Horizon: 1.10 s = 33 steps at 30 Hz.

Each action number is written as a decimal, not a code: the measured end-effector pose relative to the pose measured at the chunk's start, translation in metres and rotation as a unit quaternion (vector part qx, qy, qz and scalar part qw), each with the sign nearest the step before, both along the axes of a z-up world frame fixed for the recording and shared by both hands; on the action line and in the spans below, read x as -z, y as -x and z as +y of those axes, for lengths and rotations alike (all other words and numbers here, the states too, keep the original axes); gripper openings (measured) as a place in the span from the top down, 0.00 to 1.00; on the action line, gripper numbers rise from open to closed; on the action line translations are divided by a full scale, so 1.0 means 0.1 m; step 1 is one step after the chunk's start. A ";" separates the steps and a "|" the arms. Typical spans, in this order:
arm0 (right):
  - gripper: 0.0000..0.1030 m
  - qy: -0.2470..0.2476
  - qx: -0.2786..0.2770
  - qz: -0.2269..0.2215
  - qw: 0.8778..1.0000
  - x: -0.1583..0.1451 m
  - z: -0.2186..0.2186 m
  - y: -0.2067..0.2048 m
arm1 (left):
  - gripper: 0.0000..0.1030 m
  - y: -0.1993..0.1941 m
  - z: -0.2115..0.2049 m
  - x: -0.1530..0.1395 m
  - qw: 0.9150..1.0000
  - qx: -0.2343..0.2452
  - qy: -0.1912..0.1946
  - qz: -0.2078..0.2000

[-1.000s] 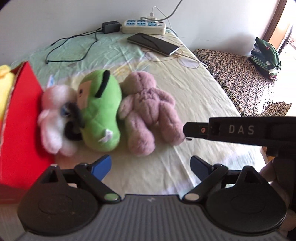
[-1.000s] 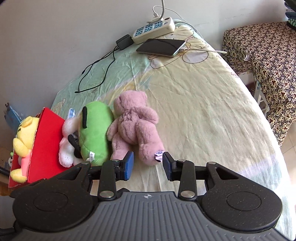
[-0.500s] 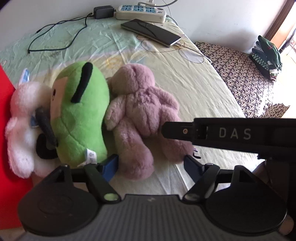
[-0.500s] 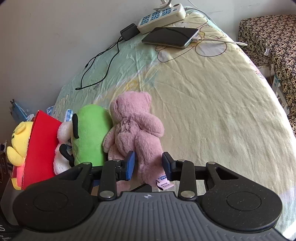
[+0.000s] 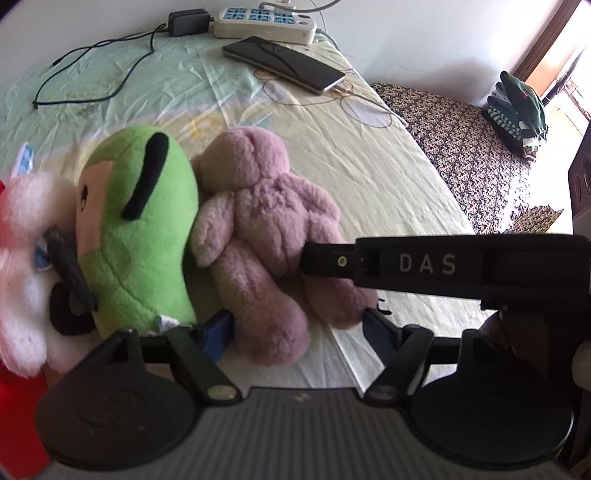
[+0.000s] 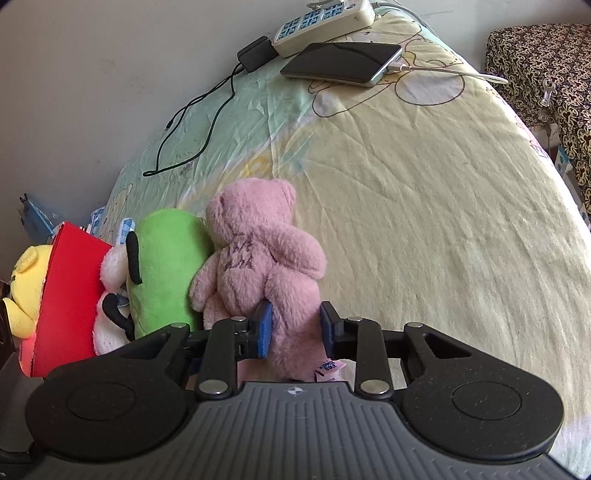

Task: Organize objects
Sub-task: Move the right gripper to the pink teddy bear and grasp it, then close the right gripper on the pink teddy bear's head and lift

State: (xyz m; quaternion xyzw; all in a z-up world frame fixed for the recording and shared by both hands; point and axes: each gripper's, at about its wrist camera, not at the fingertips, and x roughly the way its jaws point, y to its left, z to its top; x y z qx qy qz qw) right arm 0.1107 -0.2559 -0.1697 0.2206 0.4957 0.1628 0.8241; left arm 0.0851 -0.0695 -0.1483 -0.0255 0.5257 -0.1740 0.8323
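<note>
A pink bear (image 5: 266, 206) lies on the bed beside a green plush (image 5: 140, 229) and a white plush (image 5: 22, 266). My left gripper (image 5: 297, 328) straddles both of the bear's legs. Its jaws are closing, and the blue pads touch the outer sides of the legs. My right gripper (image 6: 295, 326) is closing on one leg of the pink bear (image 6: 258, 251), which is squeezed between its pads. In the left wrist view, a black finger (image 5: 406, 264) of the right gripper reaches across that leg. The green plush (image 6: 166, 266) leans against the bear's side.
A red box (image 6: 66, 295) stands left of the plush row, with a yellow plush (image 6: 26, 273) behind it. A phone (image 5: 284, 62), a power strip (image 5: 266, 24) and a charger (image 5: 190, 22) lie at the bed's far end. A patterned bench (image 5: 461, 147) with folded clothes (image 5: 521, 107) stands to the right.
Both grippers came forward and down onto the pink bear. The left jaws narrowed around its legs. The right jaws closed on one leg.
</note>
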 end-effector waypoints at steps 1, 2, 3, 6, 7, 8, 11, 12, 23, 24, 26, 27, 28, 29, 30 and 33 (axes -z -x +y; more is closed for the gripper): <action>0.73 0.000 0.000 -0.001 1.000 -0.01 -0.01 0.01 | 0.32 0.02 -0.01 -0.01 1.000 0.005 -0.001 0.000; 0.73 0.000 0.001 -0.001 1.000 -0.02 -0.02 0.03 | 0.33 0.04 -0.03 -0.01 1.000 0.009 -0.002 0.000; 0.73 0.001 0.001 -0.002 1.000 -0.03 -0.02 0.04 | 0.34 0.06 -0.04 -0.02 1.000 0.013 -0.004 -0.001; 0.74 0.005 -0.003 -0.004 1.000 -0.08 -0.03 0.12 | 0.35 0.15 -0.07 -0.04 1.000 0.024 -0.006 -0.003; 0.74 0.006 -0.005 -0.005 1.000 -0.09 -0.03 0.15 | 0.35 0.19 -0.09 -0.04 1.000 0.029 -0.008 -0.003; 0.74 0.008 -0.006 -0.006 1.000 -0.11 -0.03 0.19 | 0.35 0.22 -0.10 -0.04 0.999 0.033 -0.010 -0.002; 0.74 0.017 -0.013 -0.009 1.000 -0.16 -0.02 0.32 | 0.35 0.36 -0.14 -0.05 0.999 0.052 -0.015 0.000; 0.74 0.021 -0.016 -0.011 1.000 -0.18 -0.01 0.38 | 0.35 0.41 -0.14 -0.05 0.998 0.058 -0.016 0.000; 0.74 0.039 -0.050 -0.007 0.998 -0.20 0.09 0.90 | 0.35 0.95 -0.02 -0.02 0.996 0.085 -0.011 0.011; 0.74 0.039 -0.053 -0.006 0.998 -0.20 0.11 0.93 | 0.35 0.99 -0.01 -0.02 0.996 0.086 -0.011 0.011; 0.74 0.037 -0.057 -0.002 0.998 -0.19 0.13 0.99 | 0.35 1.07 0.03 -0.02 0.996 0.085 -0.012 0.011; 0.74 0.037 -0.060 -0.001 0.998 -0.19 0.15 1.01 | 0.35 1.09 0.05 -0.01 0.996 0.084 -0.013 0.012; 0.73 0.038 -0.064 0.001 0.997 -0.18 0.17 1.04 | 0.35 1.12 0.07 0.00 0.996 0.082 -0.013 0.014; 0.73 0.039 -0.069 0.003 0.997 -0.17 0.20 1.05 | 0.35 1.14 0.10 0.02 0.997 0.080 -0.014 0.017; 0.71 0.037 -0.072 0.006 0.997 -0.16 0.22 1.07 | 0.35 1.15 0.12 0.03 0.997 0.077 -0.015 0.018; 0.67 0.027 -0.075 0.011 0.997 -0.14 0.26 1.09 | 0.34 1.20 0.20 0.00 0.997 0.070 -0.011 0.010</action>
